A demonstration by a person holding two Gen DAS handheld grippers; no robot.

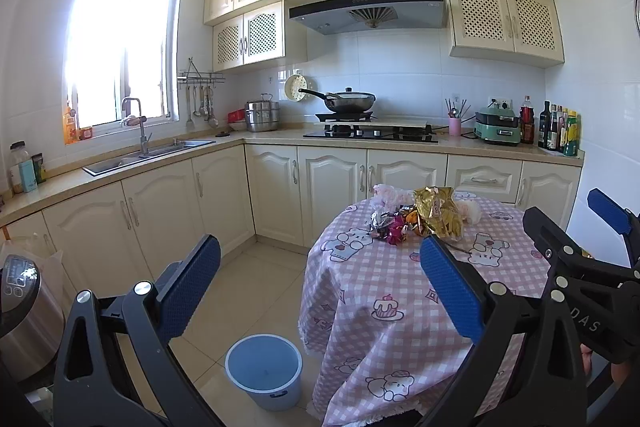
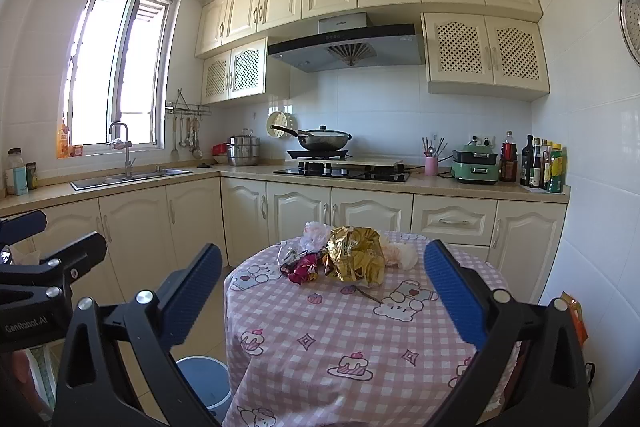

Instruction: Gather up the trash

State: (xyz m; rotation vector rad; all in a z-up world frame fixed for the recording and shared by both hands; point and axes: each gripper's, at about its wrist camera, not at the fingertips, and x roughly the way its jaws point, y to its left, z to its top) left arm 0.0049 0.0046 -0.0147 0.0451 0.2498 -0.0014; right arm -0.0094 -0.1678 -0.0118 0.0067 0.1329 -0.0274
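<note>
Both grippers — left gripper (image 1: 320, 291) and right gripper (image 2: 323, 297) — gape wide, holding nothing, short of the wrappers (image 2: 348, 259) on the table (image 2: 320, 339); bucket (image 1: 264, 371) beside it.

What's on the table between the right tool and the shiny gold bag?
Mostly bare pink tablecloth, plus one thin dark stick lying just in front of the gold bag. The right wrist view shows it; the right tool is open.
</note>
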